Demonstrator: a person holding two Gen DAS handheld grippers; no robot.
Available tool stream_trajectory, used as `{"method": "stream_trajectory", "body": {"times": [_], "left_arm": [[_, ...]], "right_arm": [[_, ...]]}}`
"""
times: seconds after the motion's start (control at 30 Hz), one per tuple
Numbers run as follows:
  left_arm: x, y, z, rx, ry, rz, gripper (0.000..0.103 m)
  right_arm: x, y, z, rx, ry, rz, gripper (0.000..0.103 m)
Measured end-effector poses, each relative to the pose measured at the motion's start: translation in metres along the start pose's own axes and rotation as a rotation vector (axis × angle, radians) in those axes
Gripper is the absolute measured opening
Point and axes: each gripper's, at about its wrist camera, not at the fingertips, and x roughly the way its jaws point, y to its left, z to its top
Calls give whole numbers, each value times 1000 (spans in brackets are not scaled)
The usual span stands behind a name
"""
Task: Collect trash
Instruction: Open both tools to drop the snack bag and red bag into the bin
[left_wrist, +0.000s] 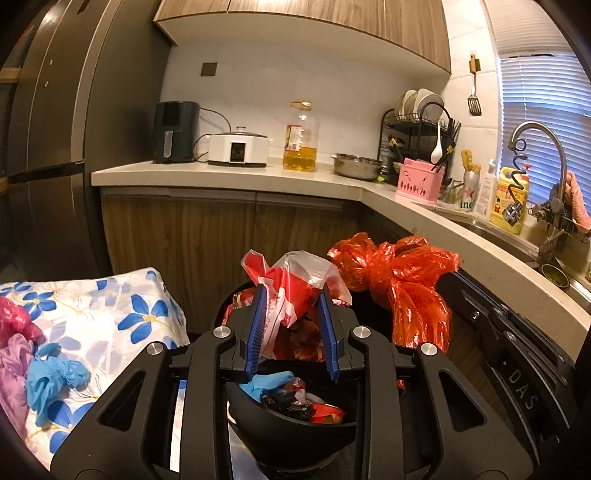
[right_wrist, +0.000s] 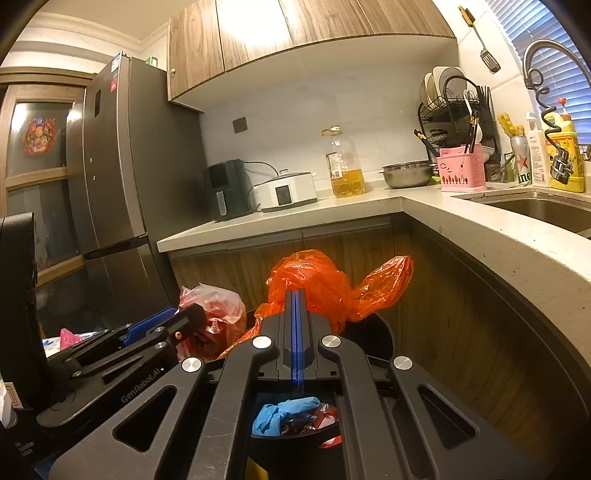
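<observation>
A black trash bin (left_wrist: 291, 424) sits below both grippers, holding a blue glove (left_wrist: 269, 382) and dark scraps; it also shows in the right wrist view (right_wrist: 376, 332). My left gripper (left_wrist: 293, 295) is open, its blue pads on either side of a red-and-white plastic bag (left_wrist: 295, 288) that it does not pinch. My right gripper (right_wrist: 296, 295) is shut on an orange plastic bag (right_wrist: 317, 288), held over the bin; the orange bag also shows in the left wrist view (left_wrist: 402, 273). The left gripper shows at the left of the right wrist view (right_wrist: 177, 321).
A floral cloth surface (left_wrist: 110, 317) at left carries a blue glove (left_wrist: 51, 376) and pink and purple bags. The counter (left_wrist: 236, 177) holds an air fryer, cooker, oil bottle (left_wrist: 301, 138) and steel bowl. The sink (right_wrist: 535, 208) and faucet are at right, the fridge (right_wrist: 122, 166) at left.
</observation>
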Motion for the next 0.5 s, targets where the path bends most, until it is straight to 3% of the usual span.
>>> {"method": "stream_trajectory", "body": {"times": [0.07,0.2,0.37,0.5], "left_arm": [[2,-1,-2,5,0,-1,29],[7,0,-4,5,17,-12,43],[9,6,-8,-2,20,13,67],[5,15,-11,-36,27,22,74]], "right_arm": [[3,-1,-1,-2,7,-13,1],[10,-9,-5,25,33,-17,4],[11,-18,-8,60,42,-31,27],[7,-19,-10,68,47,-38,36]]}}
